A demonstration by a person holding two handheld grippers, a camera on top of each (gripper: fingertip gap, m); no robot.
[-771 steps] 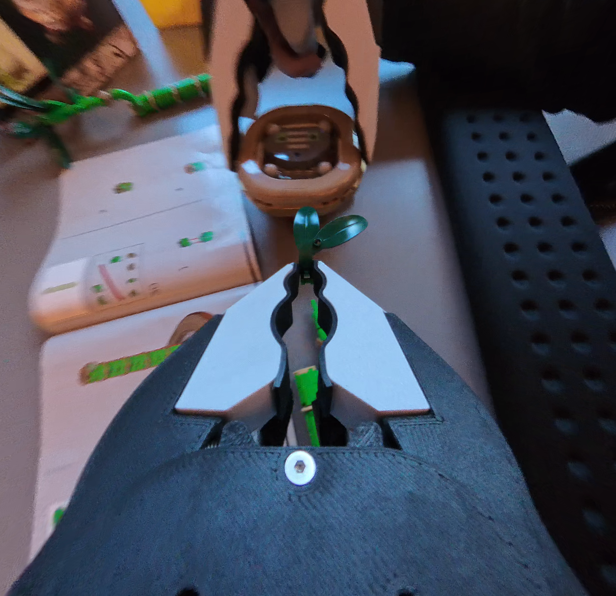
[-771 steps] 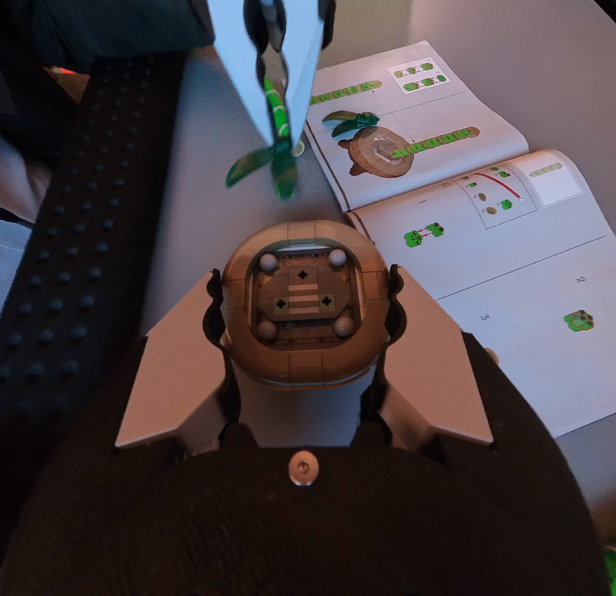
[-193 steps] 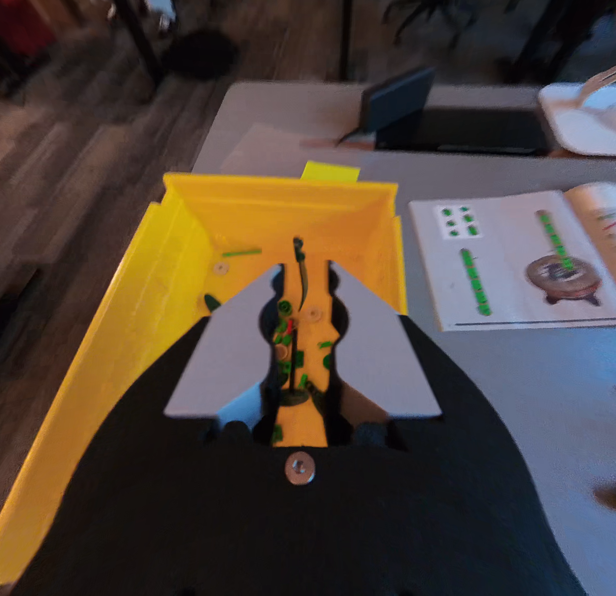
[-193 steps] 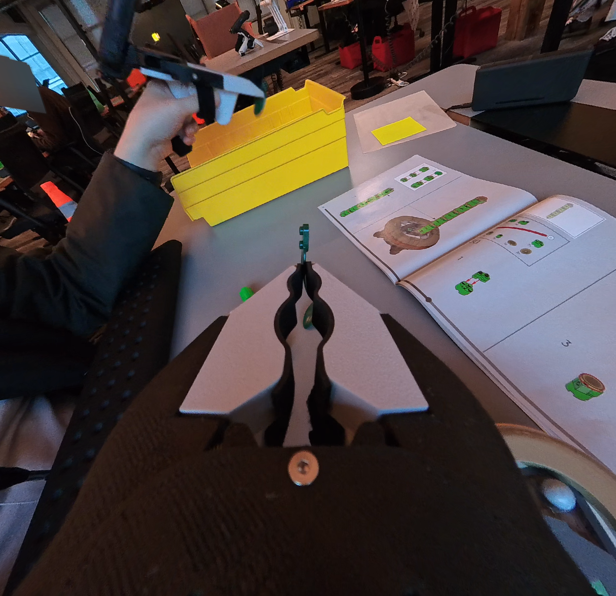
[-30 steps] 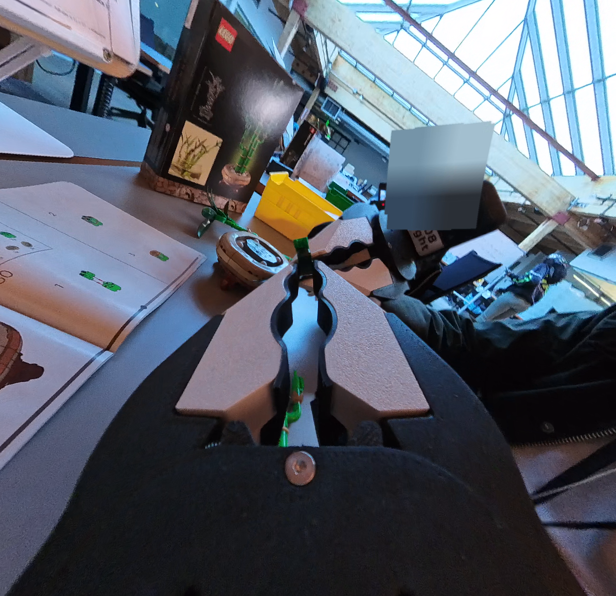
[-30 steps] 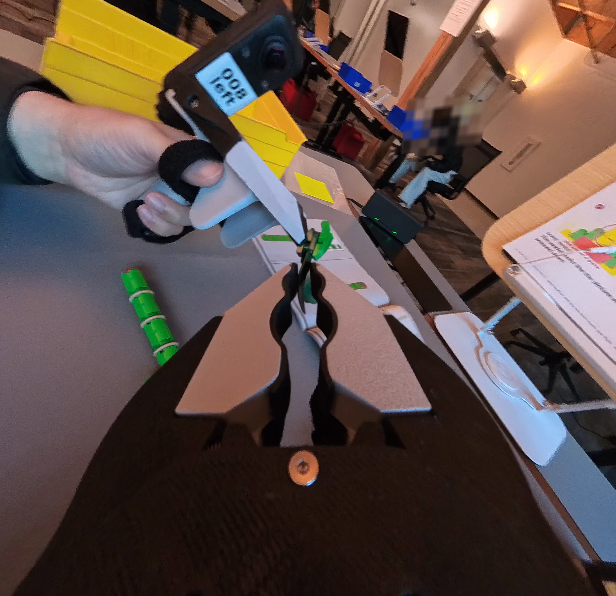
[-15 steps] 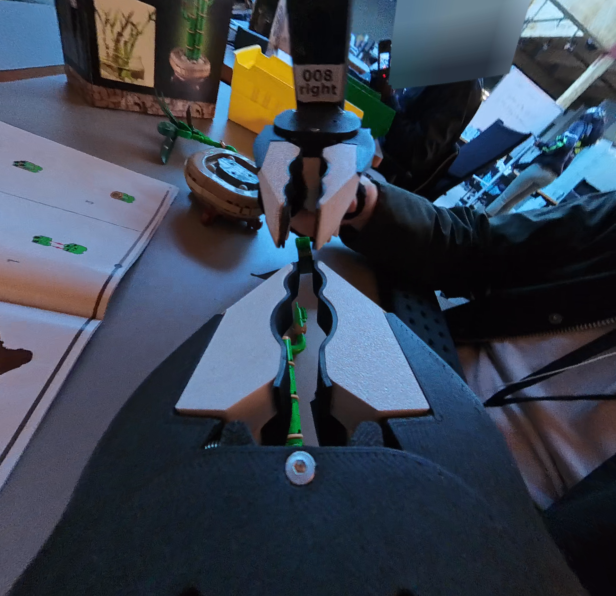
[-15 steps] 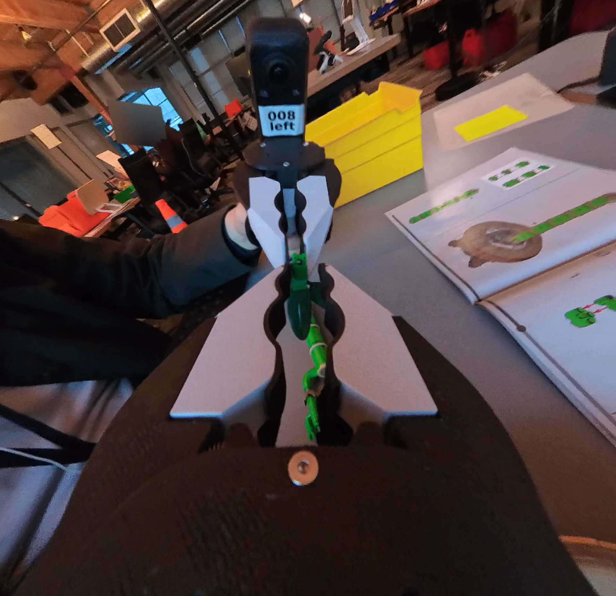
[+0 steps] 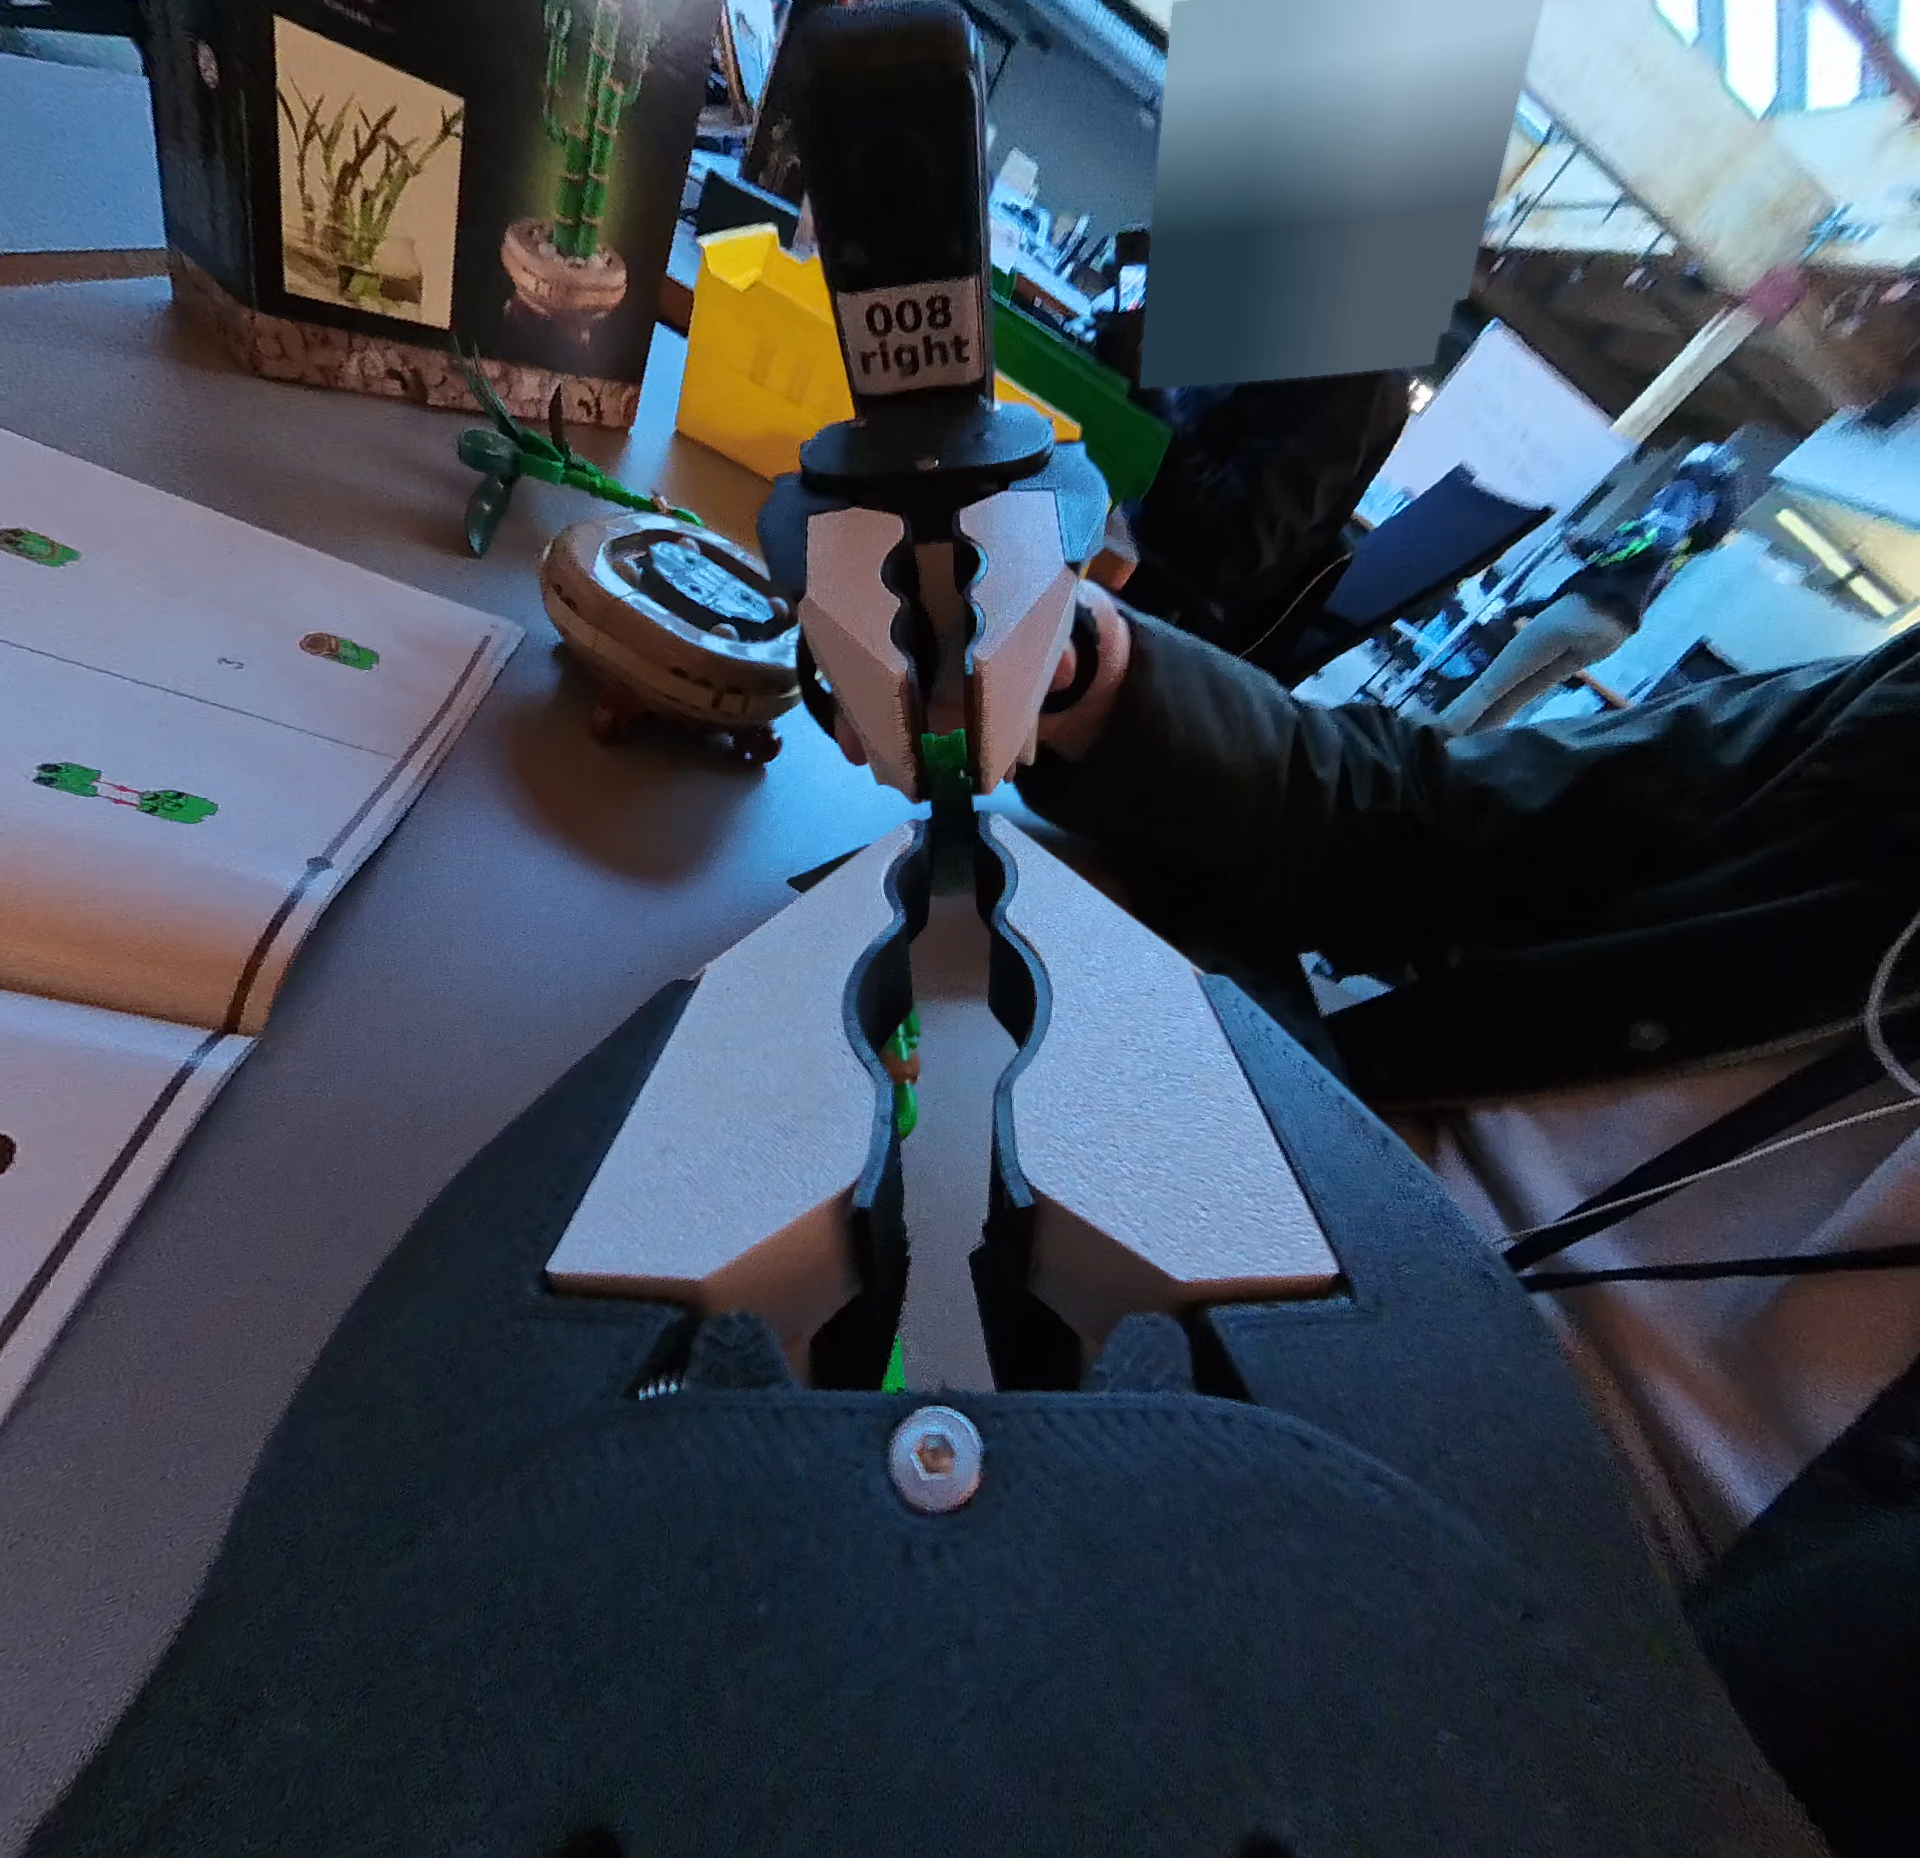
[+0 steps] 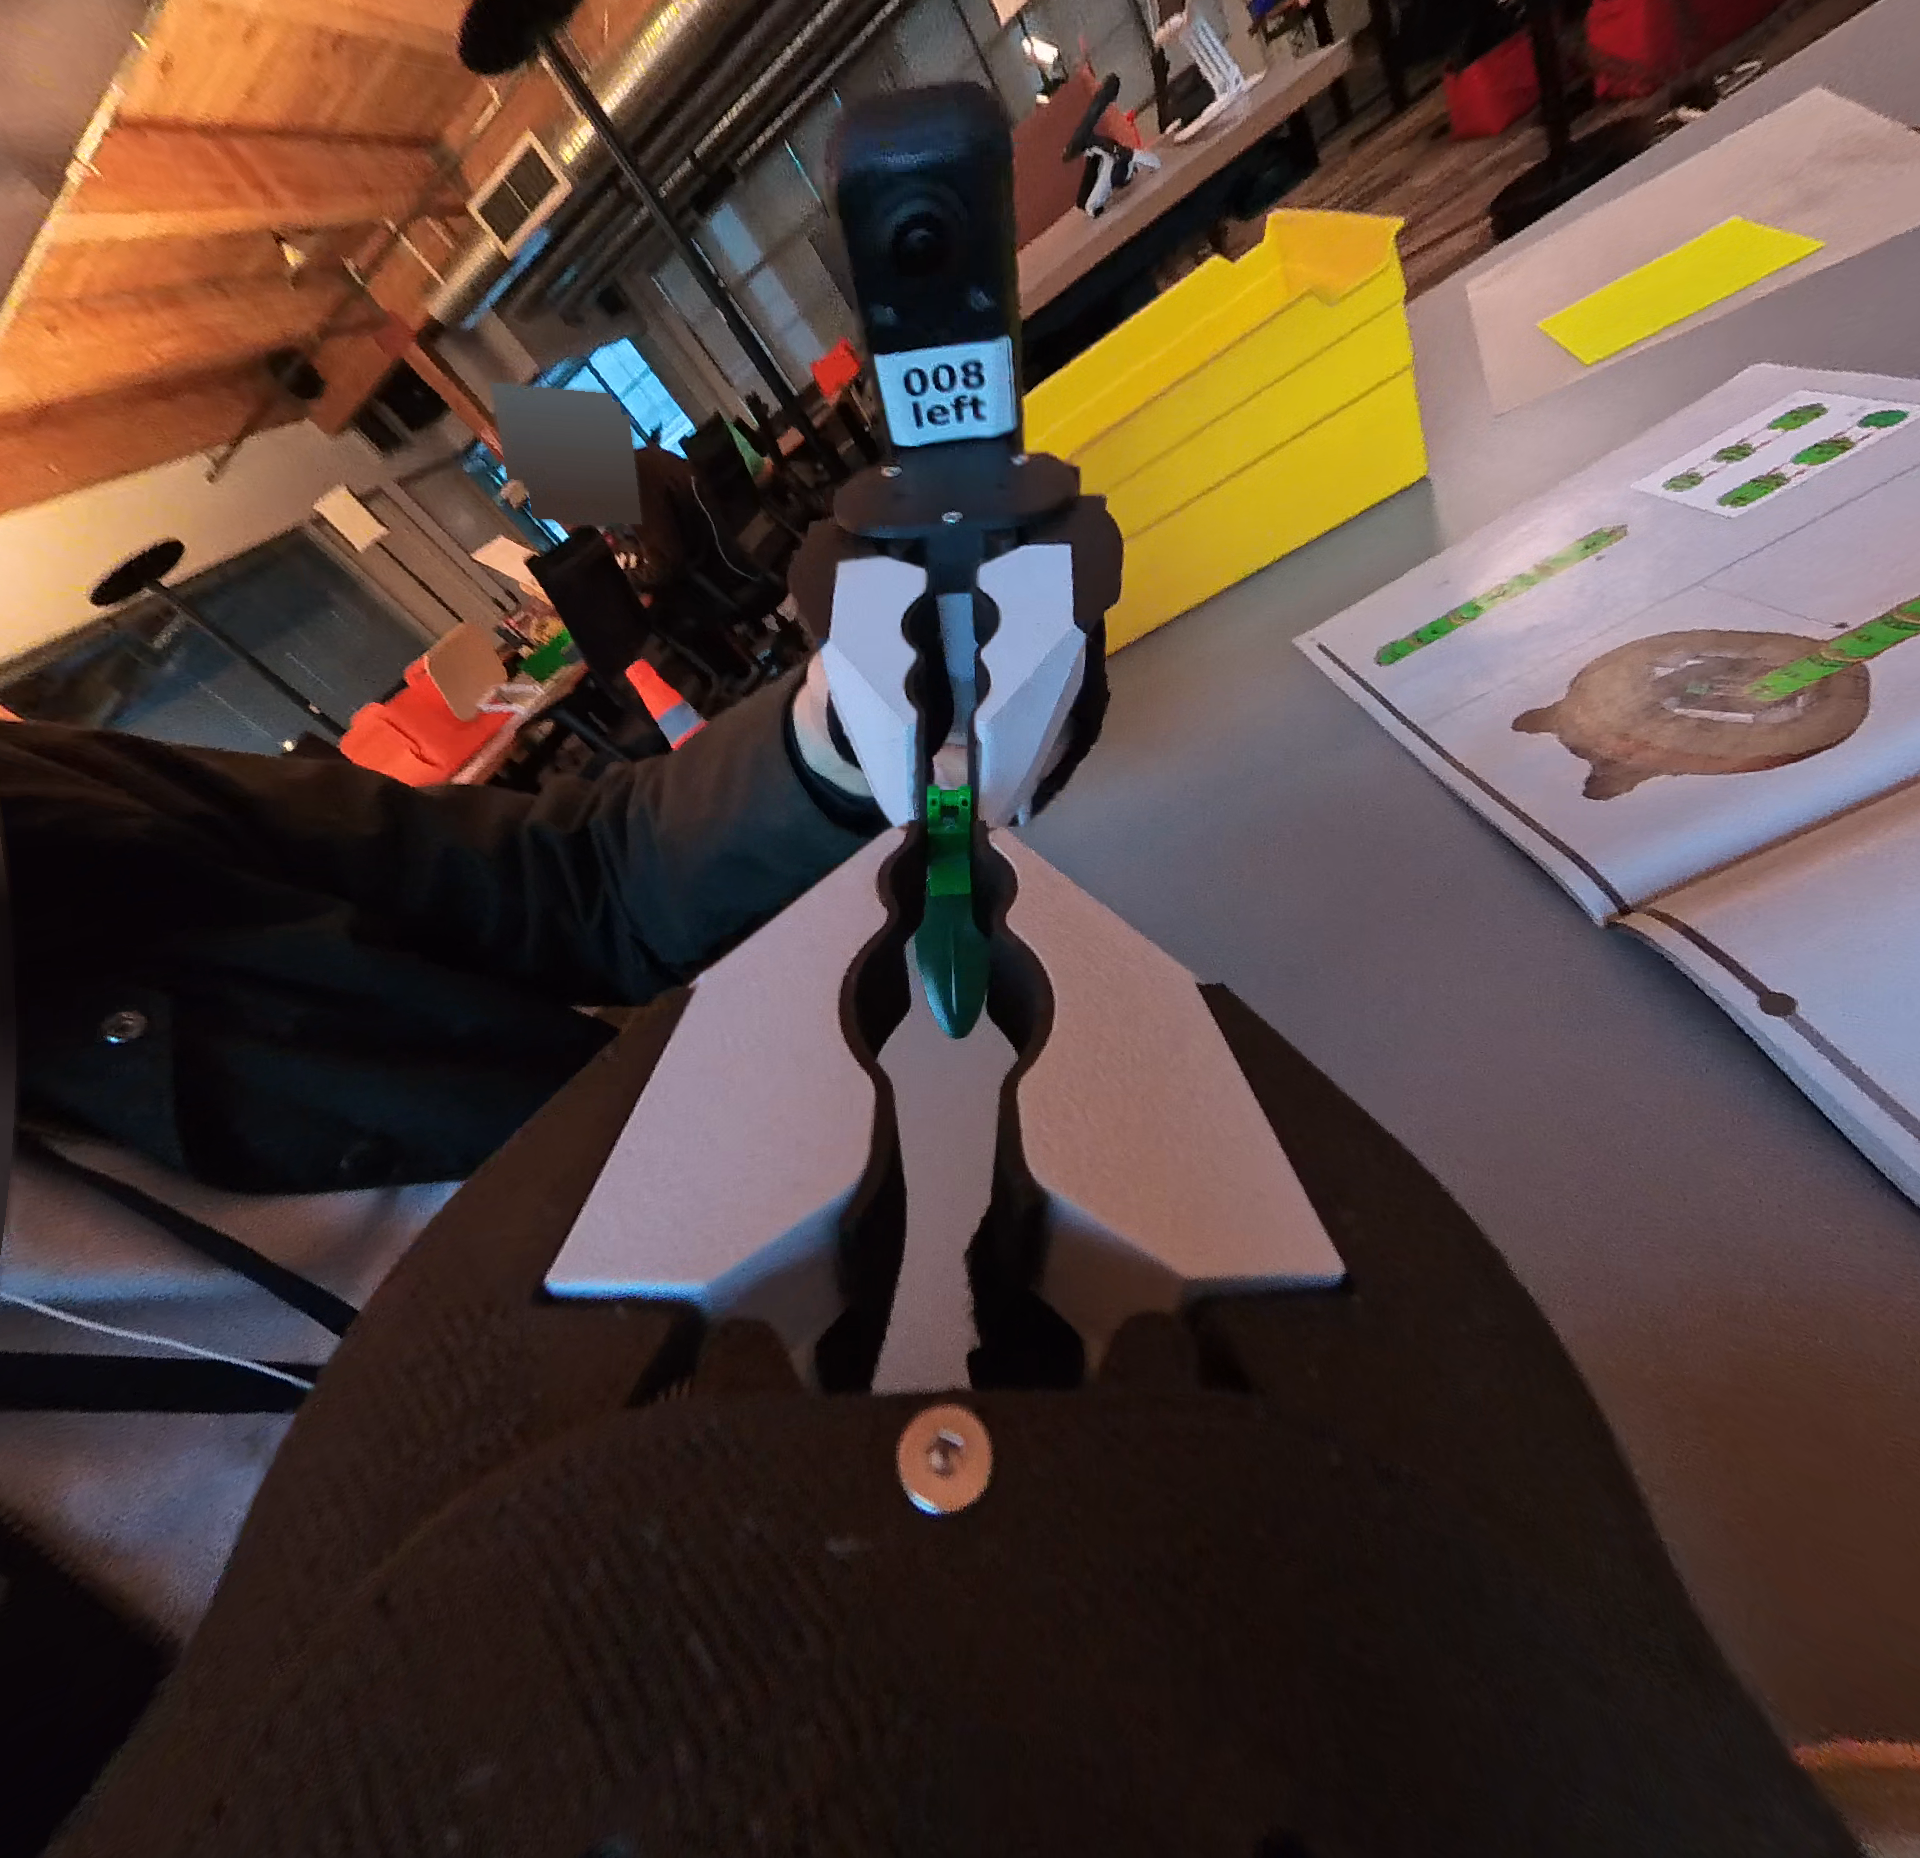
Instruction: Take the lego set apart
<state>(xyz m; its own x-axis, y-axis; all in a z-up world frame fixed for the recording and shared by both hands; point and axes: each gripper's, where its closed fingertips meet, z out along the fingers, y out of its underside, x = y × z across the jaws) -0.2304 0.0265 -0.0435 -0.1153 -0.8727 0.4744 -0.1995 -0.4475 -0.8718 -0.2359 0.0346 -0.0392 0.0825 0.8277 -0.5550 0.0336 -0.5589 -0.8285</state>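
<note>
My two grippers meet tip to tip above the table edge, both shut on one small green lego bamboo piece [image 9: 945,754]. My left gripper [image 9: 948,834] grips its near end, and a thin green stalk section [image 9: 904,1070] shows through the gap below the fingers. My right gripper [image 10: 948,844] grips the bright green joint [image 10: 948,868], with a dark green leaf [image 10: 954,967] lying between its fingers. Each gripper shows in the other's view: the right one [image 9: 943,785] and the left one [image 10: 948,811]. The brown lego pot base [image 9: 665,613] sits on the table to the left.
Another green bamboo stalk with leaves [image 9: 540,468] lies behind the pot, by the lego box [image 9: 416,146]. An open instruction booklet [image 10: 1662,665] lies flat on the table. A yellow bin [image 10: 1247,437] stands beyond it. A person's dark sleeves hold both grippers. Both grippers' tips are close together, under 4 cm apart.
The grippers have swung to face each other and closed in until their tips touch. The long green stalk seen under the right gripper half a second ago no longer shows there.
</note>
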